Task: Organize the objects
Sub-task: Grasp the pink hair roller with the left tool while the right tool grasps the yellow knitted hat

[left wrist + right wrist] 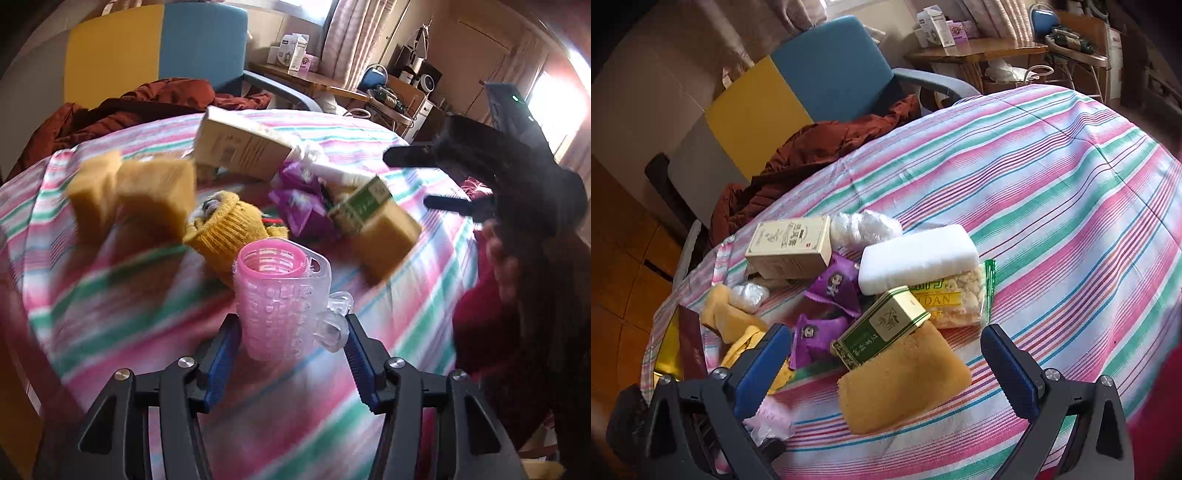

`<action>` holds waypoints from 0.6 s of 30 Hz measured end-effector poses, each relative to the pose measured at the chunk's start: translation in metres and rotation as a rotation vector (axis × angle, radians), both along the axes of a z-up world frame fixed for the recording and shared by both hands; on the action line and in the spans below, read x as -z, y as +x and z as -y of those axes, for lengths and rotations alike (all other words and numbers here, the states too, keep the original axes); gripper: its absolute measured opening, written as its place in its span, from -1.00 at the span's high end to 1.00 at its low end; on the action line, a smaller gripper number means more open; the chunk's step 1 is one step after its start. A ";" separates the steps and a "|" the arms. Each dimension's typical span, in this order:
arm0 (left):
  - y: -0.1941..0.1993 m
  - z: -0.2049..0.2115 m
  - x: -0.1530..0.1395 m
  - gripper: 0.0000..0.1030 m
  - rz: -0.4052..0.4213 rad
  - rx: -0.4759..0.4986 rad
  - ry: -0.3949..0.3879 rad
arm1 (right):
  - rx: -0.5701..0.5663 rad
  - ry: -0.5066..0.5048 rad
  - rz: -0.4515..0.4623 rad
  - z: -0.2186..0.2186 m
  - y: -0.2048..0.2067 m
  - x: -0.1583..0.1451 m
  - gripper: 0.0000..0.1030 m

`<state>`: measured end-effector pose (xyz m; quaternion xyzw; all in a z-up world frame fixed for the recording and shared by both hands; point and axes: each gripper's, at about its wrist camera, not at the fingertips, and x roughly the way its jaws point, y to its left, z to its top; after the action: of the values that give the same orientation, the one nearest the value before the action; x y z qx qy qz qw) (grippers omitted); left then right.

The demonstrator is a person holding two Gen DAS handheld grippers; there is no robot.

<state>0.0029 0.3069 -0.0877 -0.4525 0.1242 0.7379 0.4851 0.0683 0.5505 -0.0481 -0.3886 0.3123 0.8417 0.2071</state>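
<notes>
Your left gripper [291, 350] hugs the pink see-through plastic cup [282, 299] on the striped cloth [424, 295] — jaws pinching its sides. It's light and bendy — squeeze low, gently. Right gripper [886, 363] spread wide.

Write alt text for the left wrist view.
The left gripper straddles a pink ribbed plastic cup on a striped tablecloth, pads close on either side. Behind it lie a yellow knit hat, purple packets, boxes and sponges; the right gripper hovers at right.
</notes>
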 end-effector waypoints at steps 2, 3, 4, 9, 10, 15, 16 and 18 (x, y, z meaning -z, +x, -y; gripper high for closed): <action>0.004 0.015 0.000 -0.09 0.015 -0.006 0.004 | -0.008 0.038 -0.008 0.004 0.000 -0.005 -1.00; 0.007 0.023 -0.001 -0.10 0.014 -0.009 0.006 | -0.018 0.055 -0.026 0.007 0.001 -0.009 -1.00; 0.009 0.028 -0.001 -0.09 0.009 -0.008 0.008 | -0.034 0.062 -0.053 0.010 0.002 -0.014 -1.00; 0.022 0.052 0.000 0.02 -0.042 0.027 -0.003 | -0.212 0.047 -0.150 0.050 -0.002 -0.036 -1.00; 0.023 0.051 -0.001 0.05 -0.051 0.034 -0.005 | -0.270 0.002 -0.168 0.062 -0.006 -0.038 -1.00; 0.028 0.051 -0.001 0.13 -0.075 0.045 -0.002 | -0.473 -0.180 -0.094 0.119 -0.050 -0.012 -1.00; 0.029 0.051 0.000 0.13 -0.078 0.045 -0.001 | -0.488 -0.180 -0.065 0.126 -0.058 -0.005 -1.00; 0.029 0.052 0.000 0.13 -0.081 0.045 0.001 | -0.478 -0.198 -0.007 0.132 -0.072 0.012 -1.00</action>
<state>0.0318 0.2547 -0.0882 -0.4188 0.1535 0.7447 0.4964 -0.0035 0.4188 -0.0596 -0.4668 0.2932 0.8335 -0.0377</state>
